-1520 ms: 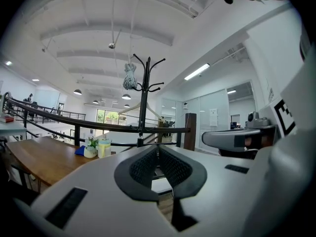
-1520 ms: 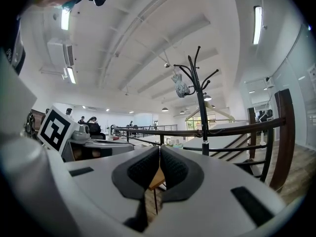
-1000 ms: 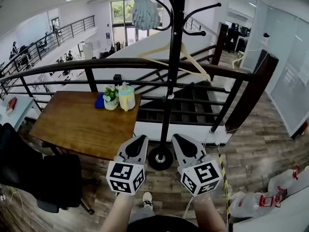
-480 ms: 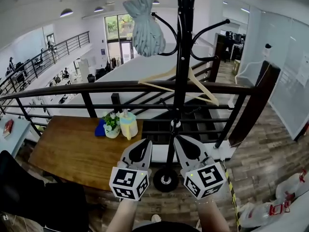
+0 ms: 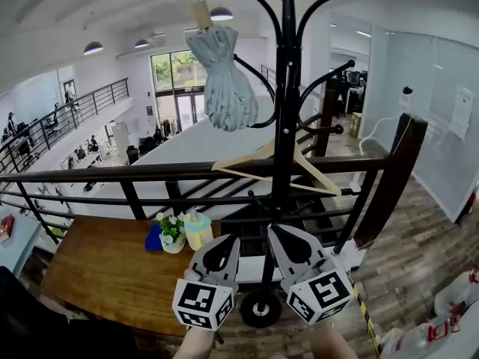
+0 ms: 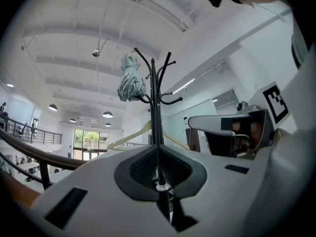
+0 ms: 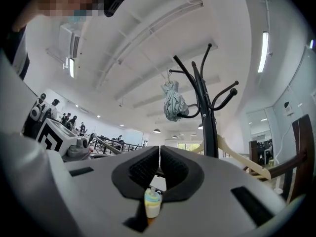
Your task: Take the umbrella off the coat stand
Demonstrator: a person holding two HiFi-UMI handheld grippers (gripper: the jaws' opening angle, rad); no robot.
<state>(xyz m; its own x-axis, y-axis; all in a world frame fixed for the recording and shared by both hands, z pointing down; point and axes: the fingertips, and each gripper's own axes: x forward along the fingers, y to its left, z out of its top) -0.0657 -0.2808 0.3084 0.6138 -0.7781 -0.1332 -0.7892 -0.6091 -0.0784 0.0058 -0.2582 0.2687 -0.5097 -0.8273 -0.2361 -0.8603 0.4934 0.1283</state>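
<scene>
A folded pale blue-grey umbrella (image 5: 223,77) hangs by its strap from an upper left hook of the black coat stand (image 5: 285,126). A wooden hanger (image 5: 271,158) hangs lower on the same pole. My left gripper (image 5: 227,242) and right gripper (image 5: 278,234) are held side by side well below the umbrella, both shut and holding nothing. The left gripper view shows the umbrella (image 6: 131,83) and stand (image 6: 157,107) straight beyond my shut left gripper (image 6: 158,148). From the right gripper (image 7: 159,150), the umbrella (image 7: 174,102) is up and slightly right.
A black railing (image 5: 112,174) runs behind the stand. A wooden table (image 5: 97,275) at left carries a plant pot (image 5: 172,234) and a pastel bottle (image 5: 198,229). The stand's round base (image 5: 260,309) is on the wood floor. White bags (image 5: 441,316) lie at right.
Both grippers have risen together toward the stand, still shut. The view has tilted up, so the umbrella and the stand's hooks now sit lower and fuller in the frame.
</scene>
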